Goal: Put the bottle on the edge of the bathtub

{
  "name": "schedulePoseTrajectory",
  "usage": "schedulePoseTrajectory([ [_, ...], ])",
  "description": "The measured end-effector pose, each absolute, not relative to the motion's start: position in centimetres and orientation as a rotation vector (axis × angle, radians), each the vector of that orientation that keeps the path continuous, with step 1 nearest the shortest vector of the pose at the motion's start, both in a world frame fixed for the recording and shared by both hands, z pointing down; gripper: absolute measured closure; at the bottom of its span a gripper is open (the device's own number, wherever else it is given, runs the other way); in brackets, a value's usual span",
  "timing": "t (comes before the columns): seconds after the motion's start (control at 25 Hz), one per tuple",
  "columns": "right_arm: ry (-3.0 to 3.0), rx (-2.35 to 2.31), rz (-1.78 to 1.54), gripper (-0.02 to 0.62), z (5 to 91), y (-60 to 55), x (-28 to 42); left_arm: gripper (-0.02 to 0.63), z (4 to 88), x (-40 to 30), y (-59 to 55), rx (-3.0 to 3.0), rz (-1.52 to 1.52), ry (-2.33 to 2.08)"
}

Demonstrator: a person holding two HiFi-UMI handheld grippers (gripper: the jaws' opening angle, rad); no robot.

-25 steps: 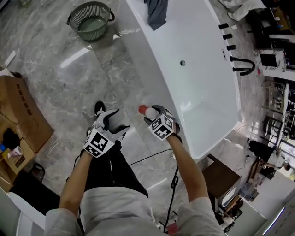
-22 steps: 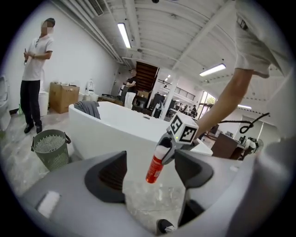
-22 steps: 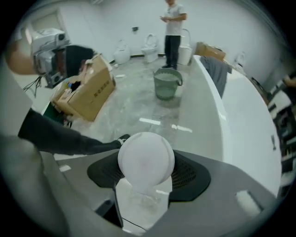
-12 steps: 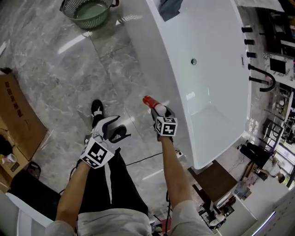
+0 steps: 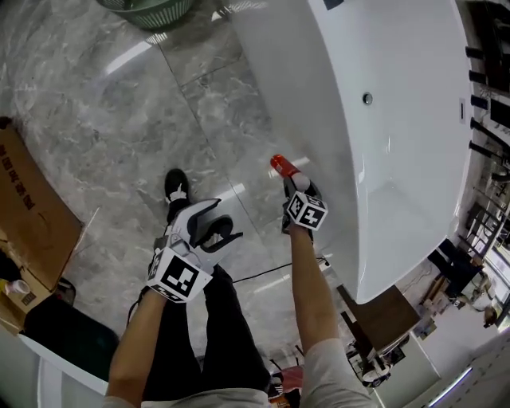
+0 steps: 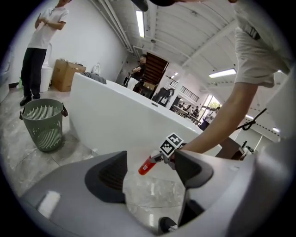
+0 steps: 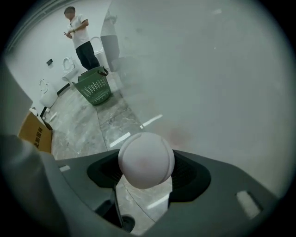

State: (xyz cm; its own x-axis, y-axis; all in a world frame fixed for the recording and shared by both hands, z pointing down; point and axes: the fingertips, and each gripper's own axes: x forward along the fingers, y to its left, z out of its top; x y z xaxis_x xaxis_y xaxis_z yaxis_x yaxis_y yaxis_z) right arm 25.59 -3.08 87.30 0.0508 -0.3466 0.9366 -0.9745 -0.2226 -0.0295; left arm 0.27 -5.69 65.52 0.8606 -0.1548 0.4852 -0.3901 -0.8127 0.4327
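A white bottle with a red cap (image 5: 280,166) is held in my right gripper (image 5: 293,182), which is shut on it. The cap points ahead, close beside the outer wall of the white bathtub (image 5: 319,119) and below its rim. In the right gripper view the bottle's round white end (image 7: 146,160) fills the gap between the jaws, with the bathtub wall (image 7: 208,69) right behind. My left gripper (image 5: 225,221) hangs open and empty over the floor, left of the right one. In the left gripper view the bottle (image 6: 147,166) shows between the open jaws of that gripper (image 6: 150,173).
A green slatted basket (image 5: 151,9) (image 6: 44,124) stands on the marble floor by the tub's far end. A cardboard box (image 5: 28,207) lies at the left. A person (image 6: 41,46) stands beyond the basket. Black tap fittings (image 5: 486,80) line the tub's far side.
My right gripper has carried the bottle forward and right, closer to the tub's outer wall. The left gripper has stayed open near my legs.
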Motion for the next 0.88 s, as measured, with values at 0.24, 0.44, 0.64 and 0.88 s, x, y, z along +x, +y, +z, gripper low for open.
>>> schedulePoseTrajectory([
  [0.24,-1.344,1.611,1.16,0.316,94.3,-3.3,25.9,0.232,70.7,-0.5,-5.8,2.481,0.612,-0.404],
  [0.44,-1.33,1.594,1.152,0.316,99.5,-3.3,25.4,0.232,73.7,-1.0,-5.7,2.434,0.604,-0.437],
  [0.64,-1.336,1.543,1.101,0.316,102.6,-3.2,24.8,0.232,75.3,-1.2,-4.3,2.403,0.613,-0.426],
  [0.88,-1.355,1.525,1.101,0.316,102.4,-3.1,25.0,0.232,75.9,-1.4,-3.0,2.366,0.634,-0.436],
])
